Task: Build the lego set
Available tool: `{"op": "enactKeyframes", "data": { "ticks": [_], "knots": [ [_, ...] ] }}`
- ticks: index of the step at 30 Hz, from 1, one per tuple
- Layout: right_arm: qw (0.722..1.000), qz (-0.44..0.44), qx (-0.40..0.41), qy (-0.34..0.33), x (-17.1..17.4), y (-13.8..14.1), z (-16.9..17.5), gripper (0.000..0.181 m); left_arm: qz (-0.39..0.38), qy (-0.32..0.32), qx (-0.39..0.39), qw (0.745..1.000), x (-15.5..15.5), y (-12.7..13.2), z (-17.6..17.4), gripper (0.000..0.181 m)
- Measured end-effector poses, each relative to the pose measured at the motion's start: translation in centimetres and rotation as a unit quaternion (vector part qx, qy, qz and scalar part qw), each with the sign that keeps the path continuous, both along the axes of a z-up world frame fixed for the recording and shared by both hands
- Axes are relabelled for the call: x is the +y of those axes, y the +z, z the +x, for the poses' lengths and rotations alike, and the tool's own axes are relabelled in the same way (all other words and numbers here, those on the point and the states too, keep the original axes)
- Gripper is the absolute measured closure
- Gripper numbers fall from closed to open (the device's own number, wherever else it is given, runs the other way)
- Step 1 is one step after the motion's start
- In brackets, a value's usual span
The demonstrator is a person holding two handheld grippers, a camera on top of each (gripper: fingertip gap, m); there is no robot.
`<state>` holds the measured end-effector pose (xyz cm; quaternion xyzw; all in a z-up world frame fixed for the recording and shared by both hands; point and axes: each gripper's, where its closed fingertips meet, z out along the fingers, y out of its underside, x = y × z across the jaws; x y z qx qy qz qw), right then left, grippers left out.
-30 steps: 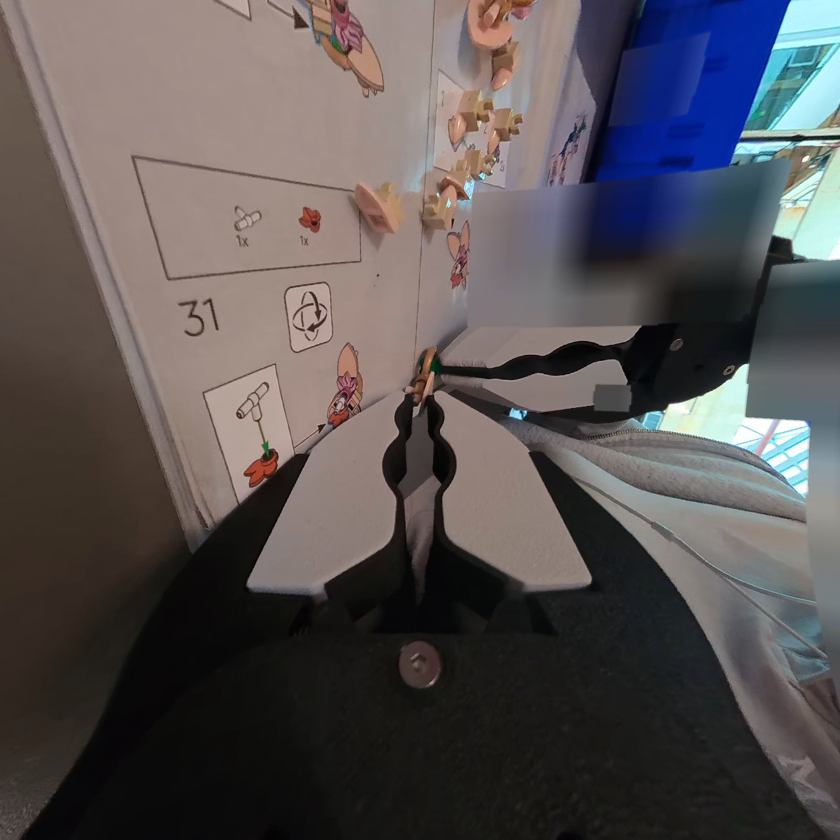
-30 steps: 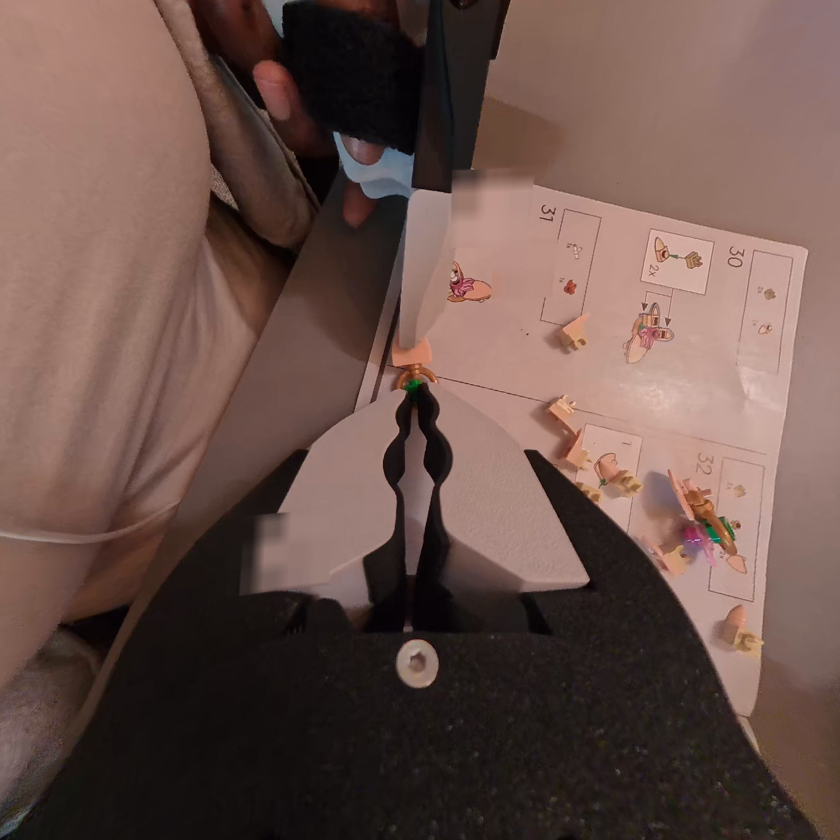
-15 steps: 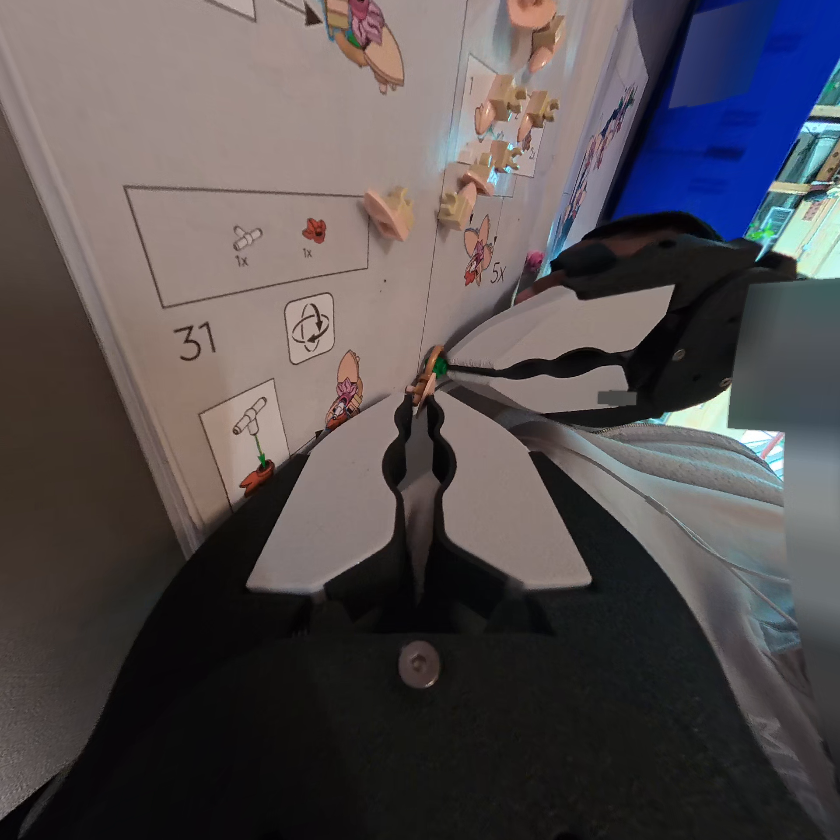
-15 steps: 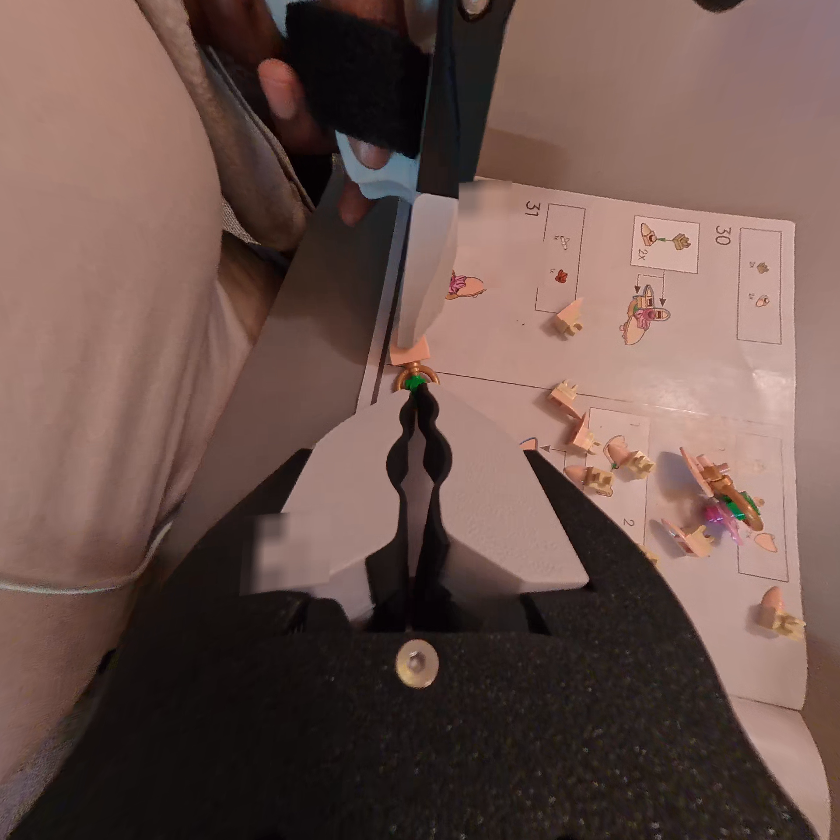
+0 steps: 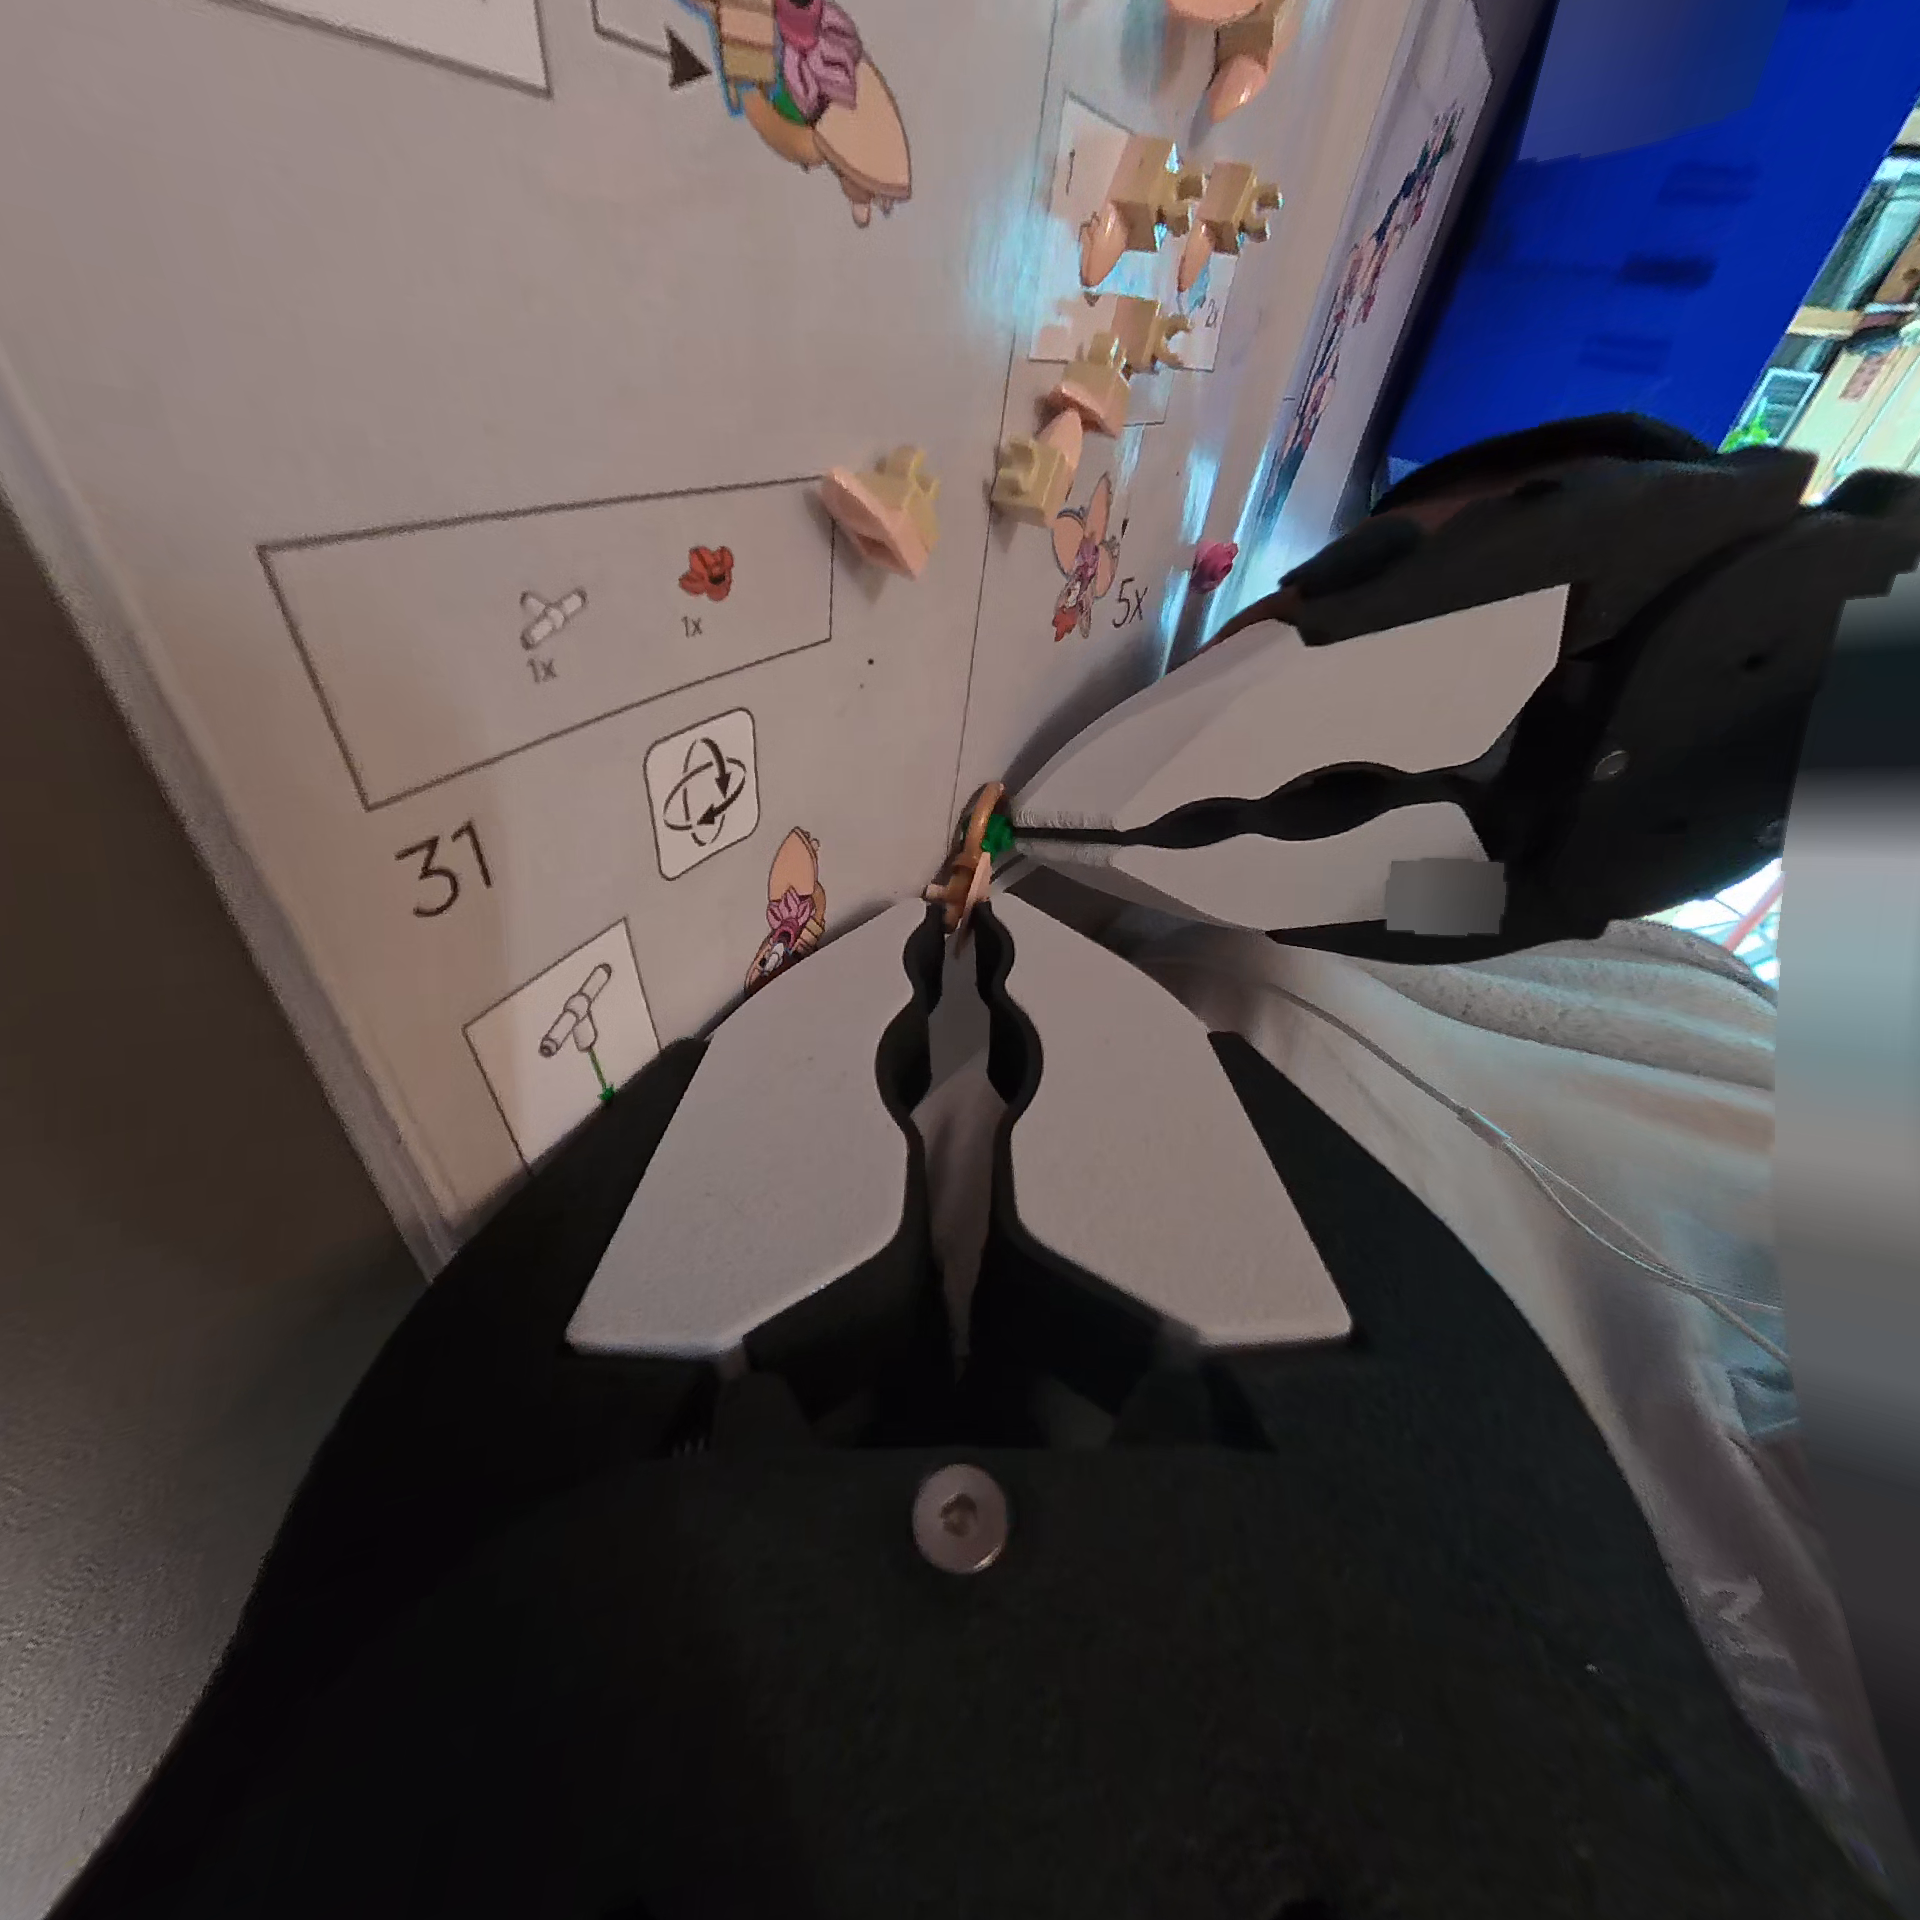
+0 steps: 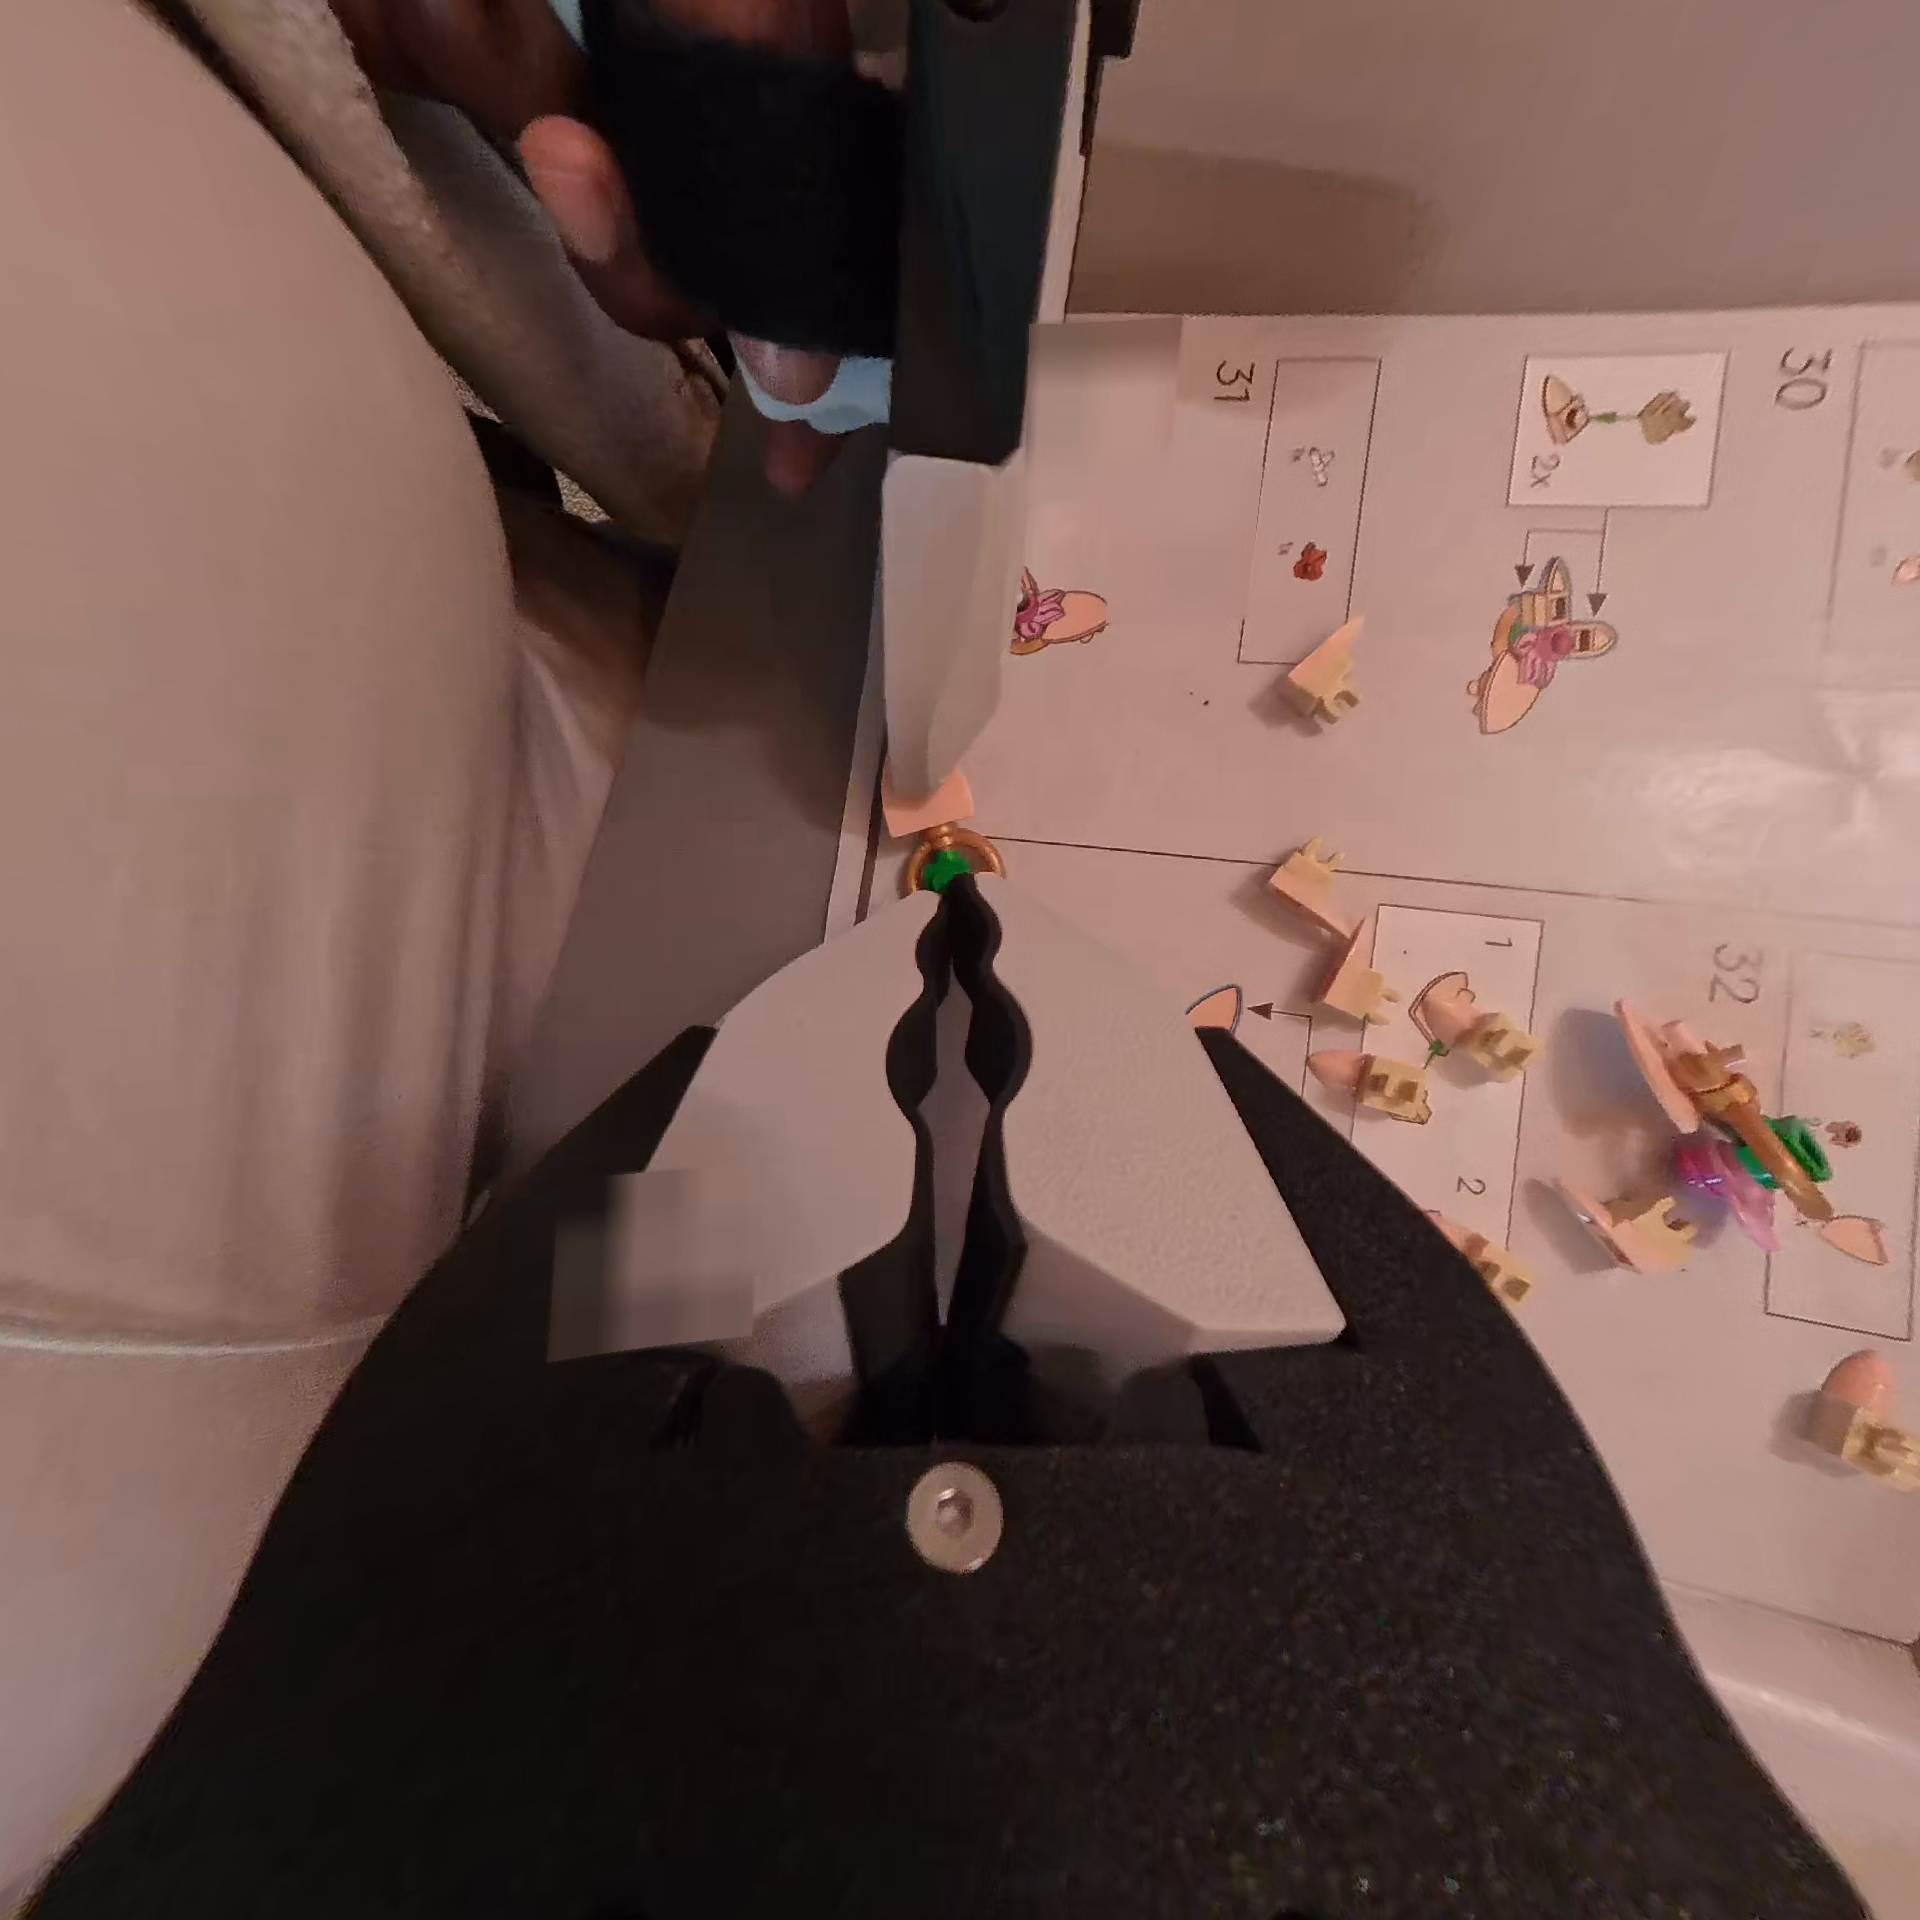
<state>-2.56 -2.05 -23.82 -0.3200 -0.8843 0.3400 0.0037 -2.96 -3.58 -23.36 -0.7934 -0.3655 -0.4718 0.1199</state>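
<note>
My left gripper (image 5: 961,920) is shut on a small peach petal piece (image 6: 928,805). My right gripper (image 6: 951,899) is shut on a green stud set in a gold ring piece (image 6: 951,862). The two grippers meet tip to tip just above the open instruction booklet (image 6: 1455,790), and the gold ring touches the peach piece. In the left wrist view the right gripper (image 5: 1016,831) comes in from the right, with the ring piece (image 5: 982,842) at its tips. In the right wrist view the left gripper (image 6: 925,774) comes down from above.
Loose peach and tan petal pieces (image 5: 883,509) (image 6: 1320,681) lie scattered on the booklet (image 5: 520,364). A partly built flower with gold, pink and green parts (image 6: 1725,1143) lies at the right. A person's grey sleeve (image 5: 1455,1091) and torso (image 6: 208,727) are close by. A blue bin (image 5: 1662,208) stands behind. My two grippers' fingertips are within a few centimetres of each other.
Both grippers stay shut and tip to tip. The right gripper has tilted upward in the left wrist view, and both views have shifted slightly over the booklet.
</note>
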Motion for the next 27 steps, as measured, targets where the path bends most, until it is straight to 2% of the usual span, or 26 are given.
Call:
{"op": "enactKeyframes", "data": {
  "ticks": [5,9,14,18,24,25,27],
  "knots": [
    [1.0,0.021,-0.012,0.001,-0.02,0.0,0.0,0.181,0.007,-0.024,0.012,1.0,-0.08,-0.06,0.07,0.176],
    [1.0,0.003,-0.005,0.009,-0.12,0.02,-0.06,0.181,0.017,-0.039,0.011,0.999,-0.12,-0.04,0.09,0.177],
    [0.998,0.001,0.027,0.052,-0.19,0.04,-0.13,0.181,0.036,-0.051,0.009,0.998,-0.17,0.02,0.12,0.177],
    [0.99,0.017,0.08,0.118,-0.3,0.08,-0.23,0.181,0.053,-0.071,0.007,0.996,-0.27,0.07,0.16,0.177],
    [0.988,0.01,0.077,0.131,-0.52,0.13,-0.32,0.181,0.08,-0.097,0.005,0.992,-0.39,0.13,0.19,0.178],
    [0.988,0.011,0.079,0.134,-0.56,0.13,-0.35,0.177,0.086,-0.103,0.006,0.991,-0.44,0.13,0.22,0.178],
    [0.988,0.007,0.077,0.136,-0.62,0.13,-0.36,0.181,0.092,-0.116,0.003,0.989,-0.53,0.17,0.26,0.178]
  ]
}}
